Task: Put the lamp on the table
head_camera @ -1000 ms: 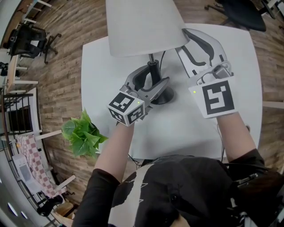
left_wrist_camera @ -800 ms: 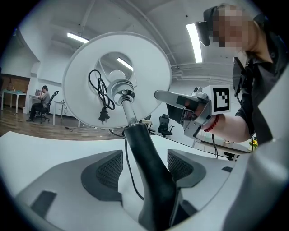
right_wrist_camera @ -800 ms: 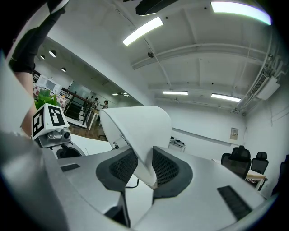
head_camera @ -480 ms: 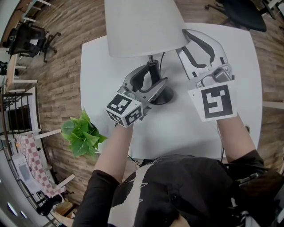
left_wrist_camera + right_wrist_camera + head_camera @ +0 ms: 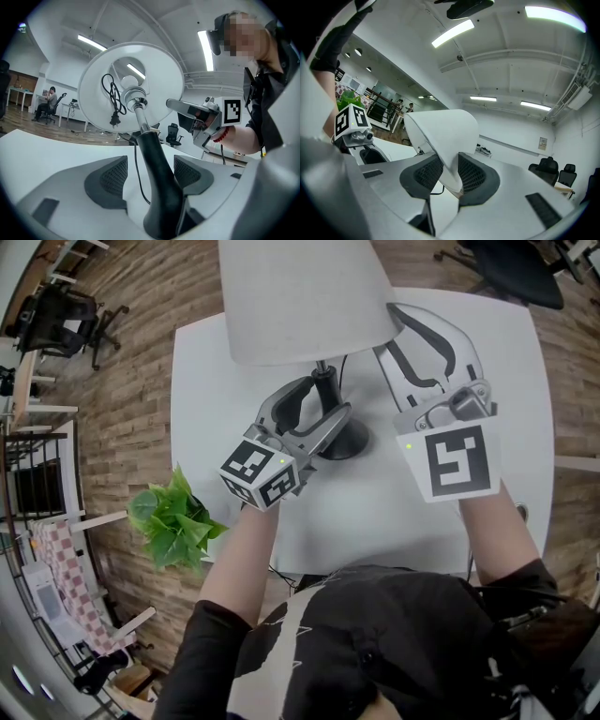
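Lamp (image 5: 300, 296) upright, base on counter (image 5: 375, 512). Left gripper (image 5: 150, 171) jaws spread, straddling the black stem (image 5: 154, 159): 1 pad touching, gap at the other. Right gripper (image 5: 449, 173) jaws pinching the shade (image 5: 440, 131) at its rim.

White table (image 5: 216, 418), upright lamp (image 5: 300, 296) on its round base

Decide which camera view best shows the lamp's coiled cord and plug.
The left gripper view: it looks up into the lamp shade, where the coiled cord and plug hang in full. The head view shows only a short stretch of cord under the shade's rim; the right gripper view shows only a thin dark bit.
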{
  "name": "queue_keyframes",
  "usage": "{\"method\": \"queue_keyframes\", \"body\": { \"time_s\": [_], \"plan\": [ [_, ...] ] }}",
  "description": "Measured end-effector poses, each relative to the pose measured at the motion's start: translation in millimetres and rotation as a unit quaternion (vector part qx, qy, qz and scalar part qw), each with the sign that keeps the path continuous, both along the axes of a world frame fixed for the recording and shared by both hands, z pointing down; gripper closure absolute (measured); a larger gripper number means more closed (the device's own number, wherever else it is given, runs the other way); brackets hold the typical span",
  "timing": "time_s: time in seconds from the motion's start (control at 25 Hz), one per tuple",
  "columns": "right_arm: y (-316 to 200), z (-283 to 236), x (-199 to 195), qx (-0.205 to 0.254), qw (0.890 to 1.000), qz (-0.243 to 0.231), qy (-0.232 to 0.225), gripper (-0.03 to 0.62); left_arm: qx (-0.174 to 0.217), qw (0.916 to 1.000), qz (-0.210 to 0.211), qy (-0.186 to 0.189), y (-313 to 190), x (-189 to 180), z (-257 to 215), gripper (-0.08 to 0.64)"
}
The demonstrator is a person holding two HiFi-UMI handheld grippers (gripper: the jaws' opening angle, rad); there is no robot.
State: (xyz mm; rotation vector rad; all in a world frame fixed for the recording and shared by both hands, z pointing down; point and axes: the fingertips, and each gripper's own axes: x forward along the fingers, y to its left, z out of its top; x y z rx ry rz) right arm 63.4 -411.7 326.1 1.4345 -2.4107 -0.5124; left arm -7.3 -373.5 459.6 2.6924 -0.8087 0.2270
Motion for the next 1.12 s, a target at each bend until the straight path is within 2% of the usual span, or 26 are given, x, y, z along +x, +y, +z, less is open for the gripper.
{"method": "queue_keyframes", "body": {
  "time_s": [0.2, 0.44, 0.84, 0.88, 0.96, 1.08, 1.12],
  "plan": [
    [2.9, -1.9, -2.2, 0.0, 1.0, 0.0, 0.004, 0.483, -0.005, 0.9996, -0.026, 0.009, 0.7, -9.3, -5.9, 0.256],
    [6.0, -6.8, -3.3, 0.004, 1.0, -0.002, 0.006, 0.483, 0.001, 0.9992, -0.035, 0.018, 10.2, -13.0, -18.7, 0.256],
    [12.2, -10.2, -4.3, 0.008, 1.0, -0.001, 0.005, 0.483, 0.018, 0.9965, -0.05, 0.064, 35.0, -11.1, -54.5, 0.259],
    [12.6, -11.0, -4.0, 0.01, 1.0, -0.001, 0.005, 0.483, 0.023, 0.9959, -0.053, 0.069, 35.5, -10.6, -58.7, 0.273],
    [14.0, -10.6, -4.0, 0.01, 1.0, 0.002, 0.005, 0.483, 0.032, 0.995, -0.058, 0.074, 37.7, -10.6, -64.8, 0.346],
    [16.1, -9.2, -4.6, 0.011, 1.0, 0.005, 0.004, 0.483, 0.04, 0.9948, -0.062, 0.071, 43.1, -10.8, -69.5, 0.354],
    [16.9, -9.4, -4.6, 0.012, 1.0, 0.005, 0.005, 0.483, 0.044, 0.9943, -0.065, 0.072, 44.7, -11.2, -72.3, 0.381]
  ]
}}
